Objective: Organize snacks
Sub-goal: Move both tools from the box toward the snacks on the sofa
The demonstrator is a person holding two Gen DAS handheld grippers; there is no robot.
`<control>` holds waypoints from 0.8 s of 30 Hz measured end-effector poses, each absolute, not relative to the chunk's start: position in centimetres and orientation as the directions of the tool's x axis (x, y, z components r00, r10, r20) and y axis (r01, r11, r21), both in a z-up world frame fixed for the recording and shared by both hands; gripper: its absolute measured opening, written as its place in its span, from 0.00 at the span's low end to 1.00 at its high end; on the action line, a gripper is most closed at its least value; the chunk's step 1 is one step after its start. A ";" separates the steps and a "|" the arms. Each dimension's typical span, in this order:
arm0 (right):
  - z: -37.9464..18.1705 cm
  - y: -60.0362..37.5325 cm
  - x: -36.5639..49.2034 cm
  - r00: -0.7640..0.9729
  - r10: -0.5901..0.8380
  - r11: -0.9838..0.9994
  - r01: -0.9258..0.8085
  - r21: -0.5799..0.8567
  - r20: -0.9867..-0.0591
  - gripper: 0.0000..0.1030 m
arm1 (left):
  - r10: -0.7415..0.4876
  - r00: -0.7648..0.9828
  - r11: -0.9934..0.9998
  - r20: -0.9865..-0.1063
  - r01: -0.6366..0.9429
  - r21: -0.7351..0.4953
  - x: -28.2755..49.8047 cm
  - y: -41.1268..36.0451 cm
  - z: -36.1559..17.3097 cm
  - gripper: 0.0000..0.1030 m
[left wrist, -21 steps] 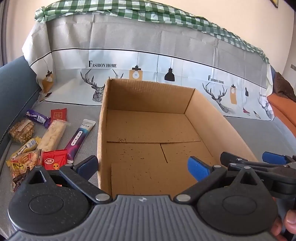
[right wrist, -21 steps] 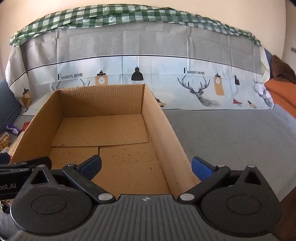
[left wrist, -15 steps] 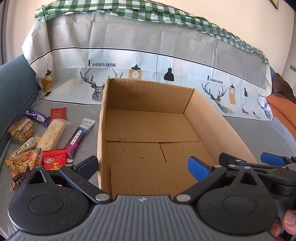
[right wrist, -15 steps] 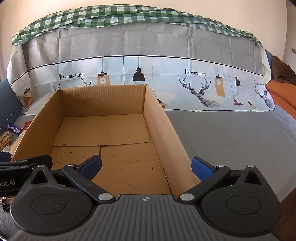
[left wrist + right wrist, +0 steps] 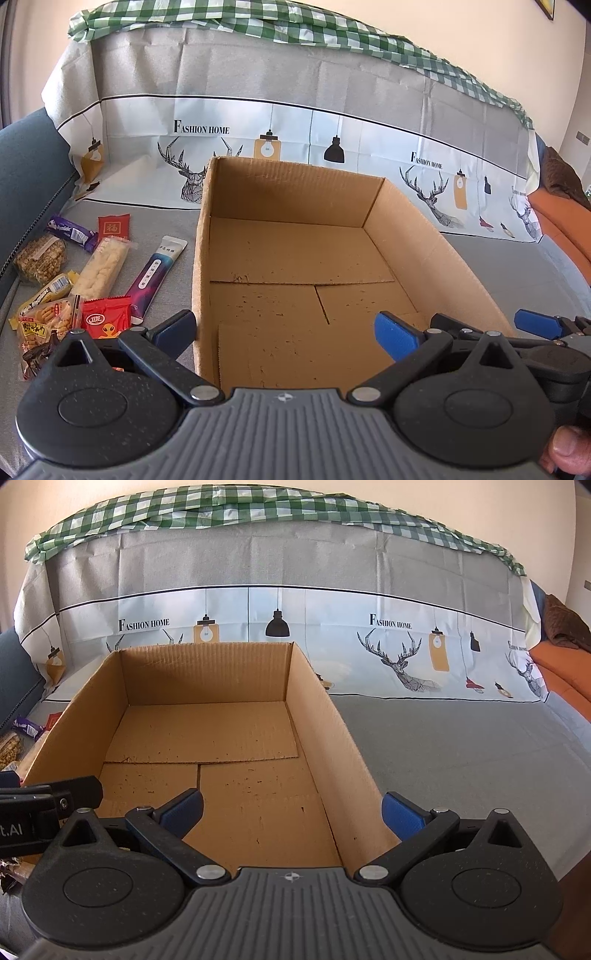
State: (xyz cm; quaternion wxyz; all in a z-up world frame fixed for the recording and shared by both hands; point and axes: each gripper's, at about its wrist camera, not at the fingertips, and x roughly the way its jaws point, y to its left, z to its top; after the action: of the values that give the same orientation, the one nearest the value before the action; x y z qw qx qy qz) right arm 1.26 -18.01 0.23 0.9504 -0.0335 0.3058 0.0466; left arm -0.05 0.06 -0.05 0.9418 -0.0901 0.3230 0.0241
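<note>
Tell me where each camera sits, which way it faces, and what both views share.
Left wrist: rides the open left gripper, looking down over the empty brown cardboard box and wrapped snacks left of it; a fingertip shows.
Right wrist: rides the open right gripper, looking down into the box and grey cloth; no hand shows.
Shared: box, deer-print backdrop, each other's gripper.

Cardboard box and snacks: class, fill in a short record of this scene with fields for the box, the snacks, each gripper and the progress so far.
box: cardboard box, open-topped, nothing inside
snacks: wrapped snacks lie on the grey cover left of the box, outside it
left gripper: left gripper, open, holds nothing, over the box's near left wall
right gripper: right gripper, open, holds nothing, over the box's near right wall
progress: no snack in the box yet
</note>
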 end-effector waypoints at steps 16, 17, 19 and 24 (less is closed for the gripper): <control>0.2 -17.9 1.4 0.804 0.056 0.992 -0.109 -0.055 -0.592 0.93 | -0.016 0.793 0.984 -0.609 -0.097 -0.151 -0.2 0.0 0.3 1.00; 0.3 -17.8 1.4 0.807 0.049 0.992 -0.107 -0.065 -0.588 0.92 | -0.011 0.779 0.984 -0.627 -0.103 -0.146 -0.2 0.0 0.4 1.00; 0.4 -17.9 1.3 0.809 0.054 0.993 -0.107 -0.055 -0.586 0.90 | -0.002 0.780 0.984 -0.625 -0.108 -0.139 -0.4 0.2 0.6 1.00; 1.2 -17.2 0.9 0.827 0.107 0.991 -0.137 -0.013 -0.552 0.73 | 0.023 0.781 0.989 -0.625 -0.109 -0.100 -1.8 1.5 2.1 0.99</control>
State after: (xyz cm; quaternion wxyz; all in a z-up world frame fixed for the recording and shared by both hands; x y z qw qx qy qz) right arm 0.91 -17.17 1.17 0.9553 -0.0260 0.2874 0.0637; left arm -1.76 1.48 2.08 0.9413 -0.0651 0.3294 0.0350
